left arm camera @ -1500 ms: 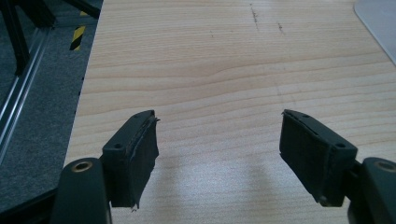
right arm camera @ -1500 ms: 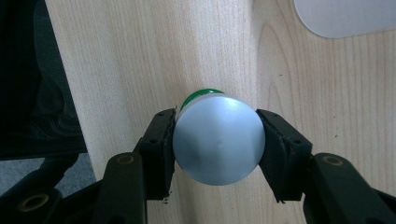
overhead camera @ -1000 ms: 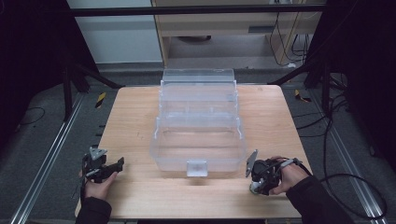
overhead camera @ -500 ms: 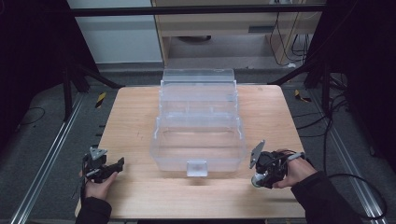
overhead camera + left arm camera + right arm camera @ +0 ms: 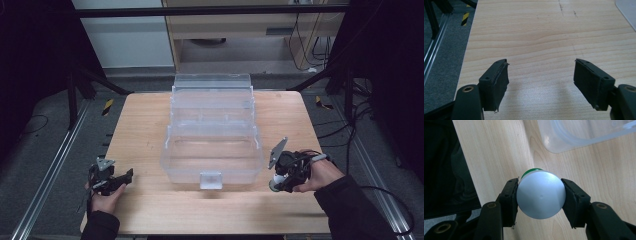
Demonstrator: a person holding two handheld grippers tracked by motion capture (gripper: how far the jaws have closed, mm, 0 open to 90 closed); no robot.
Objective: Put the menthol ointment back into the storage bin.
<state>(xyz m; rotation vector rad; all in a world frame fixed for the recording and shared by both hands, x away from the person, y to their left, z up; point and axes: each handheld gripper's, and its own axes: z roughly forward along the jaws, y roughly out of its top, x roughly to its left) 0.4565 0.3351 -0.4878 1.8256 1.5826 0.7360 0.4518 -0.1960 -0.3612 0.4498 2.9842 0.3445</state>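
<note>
In the high view, a clear plastic box (image 5: 212, 145) with stepped tiers is seen standing open in the middle of a wooden table (image 5: 150, 120). The right gripper (image 5: 276, 181) is held just beside the box's near right corner, close to the near edge of the table, with the person's right hand (image 5: 315, 175) wrapped around it. A small pale round object is seen at its tip, just above the wood. The left gripper (image 5: 127, 176) is held near the table's near left corner, well apart from the box, in the left hand (image 5: 102, 197), and its jaws are pointed towards the box.

In the left gripper view, the left gripper (image 5: 541, 75) is shown with its two black jaws spread wide. Nothing is held between them; bare wood grain is seen in the gap. A corner of the clear box (image 5: 627, 10) is caught at the upper right, far from the jaws.

In the right gripper view, the right gripper (image 5: 540, 195) is shown closed around a can (image 5: 540, 195), whose silvery round end is turned to the camera and whose green side is glimpsed at the top edge. Both pads are pressed against the can's sides. The can is held over the wood, and the rim of the clear box (image 5: 579, 137) is seen beyond it, near but apart.
</note>
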